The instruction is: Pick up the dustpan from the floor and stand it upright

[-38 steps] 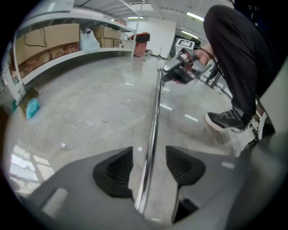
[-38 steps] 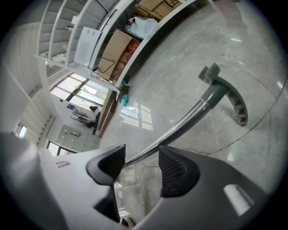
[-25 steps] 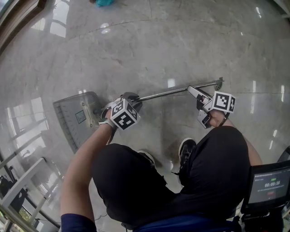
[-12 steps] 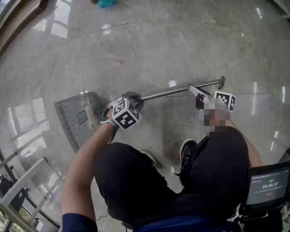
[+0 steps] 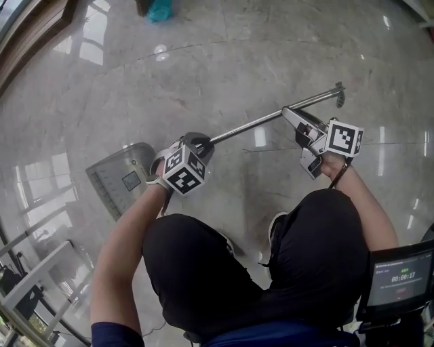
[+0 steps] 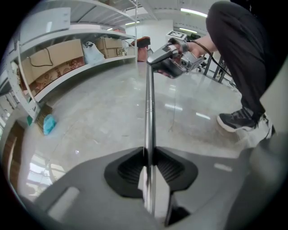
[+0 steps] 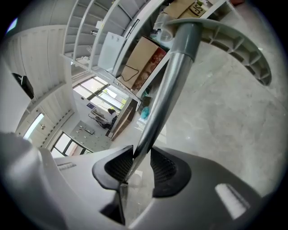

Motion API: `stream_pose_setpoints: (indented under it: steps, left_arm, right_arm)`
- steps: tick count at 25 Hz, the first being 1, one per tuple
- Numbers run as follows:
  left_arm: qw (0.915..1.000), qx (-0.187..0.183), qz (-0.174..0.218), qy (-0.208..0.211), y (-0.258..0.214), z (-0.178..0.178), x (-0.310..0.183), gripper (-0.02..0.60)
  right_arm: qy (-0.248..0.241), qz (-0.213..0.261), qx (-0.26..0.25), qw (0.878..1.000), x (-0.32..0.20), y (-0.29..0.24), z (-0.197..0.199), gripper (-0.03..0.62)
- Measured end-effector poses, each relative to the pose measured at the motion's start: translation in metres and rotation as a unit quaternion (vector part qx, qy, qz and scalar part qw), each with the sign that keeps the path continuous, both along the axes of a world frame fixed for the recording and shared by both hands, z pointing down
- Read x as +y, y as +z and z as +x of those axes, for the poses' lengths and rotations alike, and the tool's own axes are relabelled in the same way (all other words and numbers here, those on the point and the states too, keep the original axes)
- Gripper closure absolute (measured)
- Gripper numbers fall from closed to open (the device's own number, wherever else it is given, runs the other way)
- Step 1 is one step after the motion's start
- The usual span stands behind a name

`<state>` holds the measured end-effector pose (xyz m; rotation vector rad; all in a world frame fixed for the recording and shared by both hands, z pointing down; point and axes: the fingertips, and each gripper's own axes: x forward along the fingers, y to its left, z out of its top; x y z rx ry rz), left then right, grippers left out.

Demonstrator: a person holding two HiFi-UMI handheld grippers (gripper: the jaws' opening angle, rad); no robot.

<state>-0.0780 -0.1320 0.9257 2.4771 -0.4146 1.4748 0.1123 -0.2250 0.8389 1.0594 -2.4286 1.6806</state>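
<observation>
Grey polished stone floor [image 5: 224, 61] spreads under me, glossy enough to mirror the windows and ceiling lights. A teal bag [image 5: 160, 9] lies far off near the wall. In the left gripper view, metal shelves [image 6: 72, 33] run along one side of the room with cardboard boxes [image 6: 60, 56] on them. A small screen [image 5: 401, 274] sits at my lower right.

The dustpan [image 5: 121, 183] is in front of me on my left. Its flat metal pan is low over the floor, and I cannot tell whether an edge touches it. Its long metal handle [image 5: 261, 122] slants away to my right, ending in a grey grip [image 5: 337, 91].

I am bent over my knees in black trousers, both forearms reaching forward. My left tongs [image 5: 196, 146] point steeply down near the pan end. Their jaws are closing with the handle clamped between the ribbed pads. My right tongs [image 5: 295, 118] point nearly level at the far end, just short of the grip. Their jaws are closing too, with the handle caught between the pads. My dark shoe [image 6: 243, 119] stands on the floor beside the handle.
</observation>
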Motion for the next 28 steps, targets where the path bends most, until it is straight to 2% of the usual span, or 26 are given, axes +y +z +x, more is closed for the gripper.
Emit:
stream_pose_setpoints:
  steps: [13, 21, 28]
  left_arm:
    - [0.9991, 0.017, 0.038, 0.011, -0.039, 0.007, -0.029, 0.502]
    - [0.9973, 0.034, 0.064, 0.01, -0.067, 0.018, -0.063, 0.506]
    - [0.9954, 0.042, 0.086, -0.005, -0.082, 0.023, -0.086, 0.506]
  right_arm:
    - [0.014, 0.085, -0.034, 0.996, -0.027, -0.082, -0.006, 0.496]
    - [0.0, 0.193, 0.005, 0.981, -0.049, -0.149, -0.012, 0.5]
    - [0.01, 0.25, 0.025, 0.968, -0.061, -0.181, -0.016, 0.494]
